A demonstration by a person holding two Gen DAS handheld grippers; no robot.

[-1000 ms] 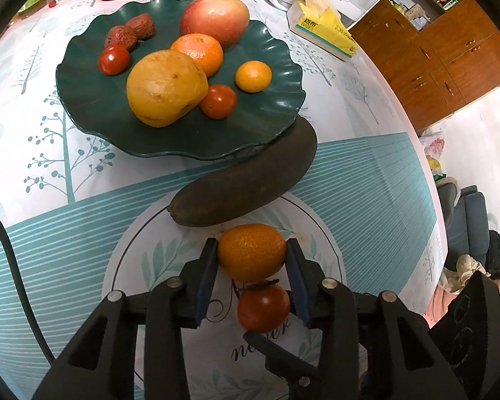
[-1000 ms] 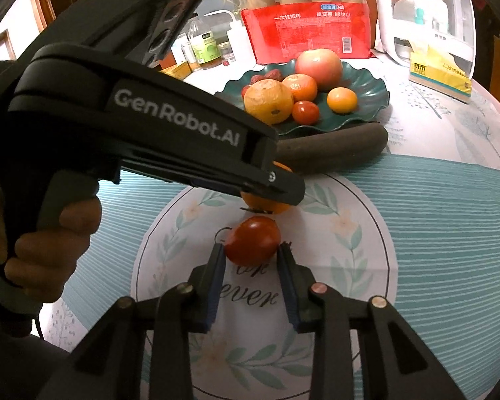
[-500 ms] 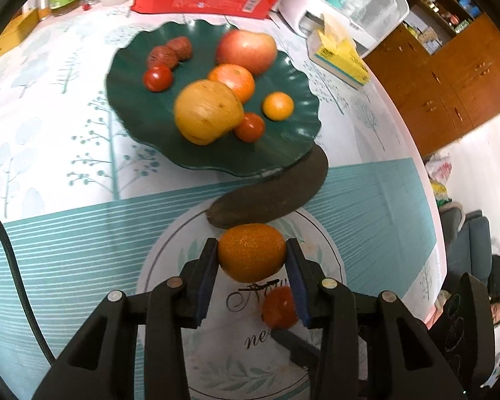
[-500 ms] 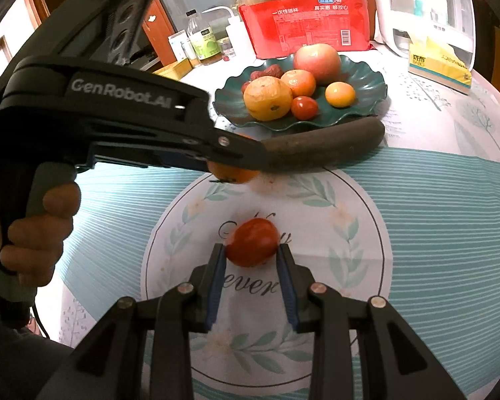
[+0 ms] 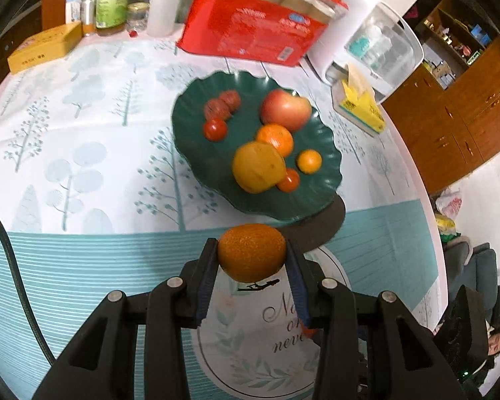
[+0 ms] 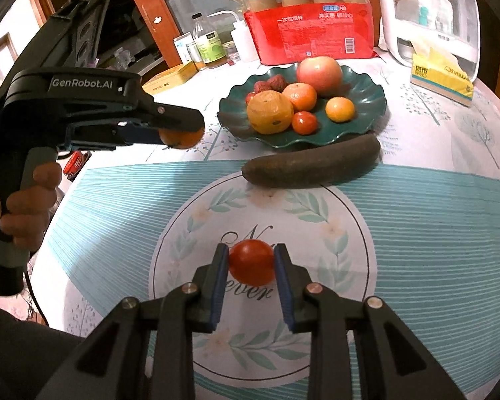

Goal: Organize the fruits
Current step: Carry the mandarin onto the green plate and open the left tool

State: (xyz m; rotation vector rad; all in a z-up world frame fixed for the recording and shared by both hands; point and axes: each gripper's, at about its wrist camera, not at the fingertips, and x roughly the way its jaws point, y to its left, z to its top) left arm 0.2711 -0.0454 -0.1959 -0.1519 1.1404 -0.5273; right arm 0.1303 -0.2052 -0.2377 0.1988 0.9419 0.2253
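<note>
Left gripper (image 5: 251, 260), clamping the orange (image 5: 251, 252), has risen above the table; right gripper (image 6: 251, 263) grips the tomato (image 6: 251, 261).

Left wrist view: looks steeply down along the left gripper (image 5: 251, 260), raised above the table (image 5: 83, 153), toward the green plate (image 5: 196, 153) just beyond. Right wrist view: set low and near the tablecloth, looking almost level along the right gripper (image 6: 251, 263) toward the far plate (image 6: 366, 126), with the left gripper (image 6: 170, 130) at left. Shared: plate, dark long fruit (image 6: 311, 166), red package (image 5: 250, 33), tissue box (image 6: 443, 80).
</note>
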